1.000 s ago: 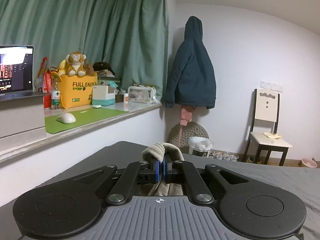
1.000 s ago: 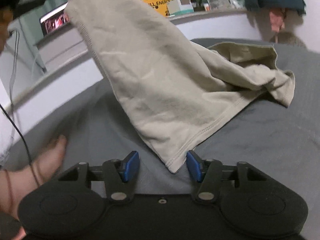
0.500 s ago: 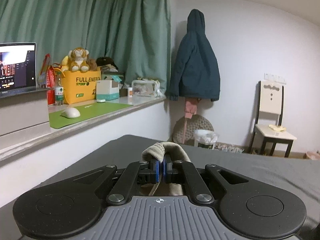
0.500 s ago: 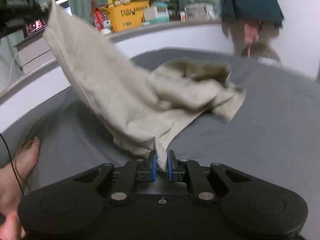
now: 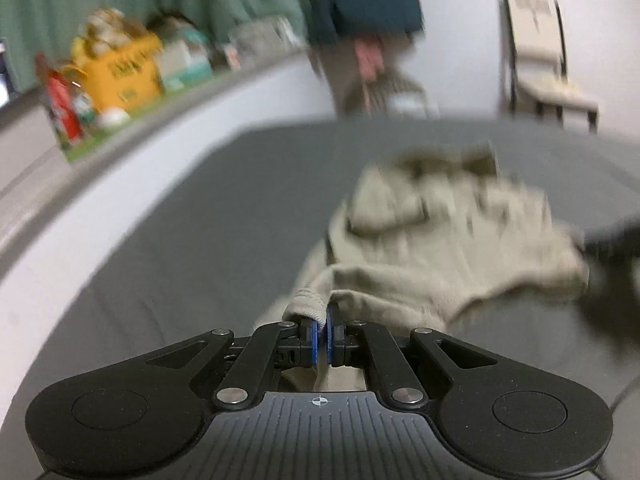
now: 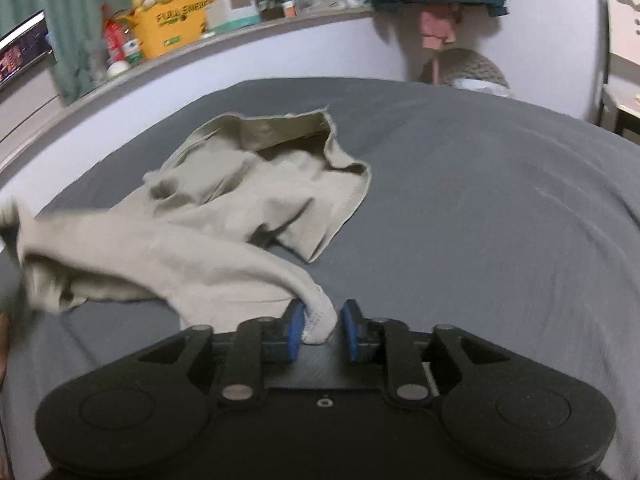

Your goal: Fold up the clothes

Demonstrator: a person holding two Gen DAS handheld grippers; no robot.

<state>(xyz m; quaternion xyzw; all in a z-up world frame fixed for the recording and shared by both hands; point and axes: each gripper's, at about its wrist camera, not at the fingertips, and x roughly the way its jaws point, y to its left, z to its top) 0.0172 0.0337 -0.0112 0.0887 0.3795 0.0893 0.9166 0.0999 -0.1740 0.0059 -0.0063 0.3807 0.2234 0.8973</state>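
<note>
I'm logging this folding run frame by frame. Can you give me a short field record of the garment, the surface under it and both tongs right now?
garment: beige shirt, crumpled, mostly lying on the bed
surface: grey bedsheet
left tongs: shut on a ribbed edge of the shirt
right tongs: jaws opening, a shirt corner between the blue pads, touching only the left one
background: windowsill with a yellow box

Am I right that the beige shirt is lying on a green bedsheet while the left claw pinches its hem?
Not quite: the bedsheet is grey, as the right wrist view shows. The left claw does pinch the hem of the beige shirt.
</note>
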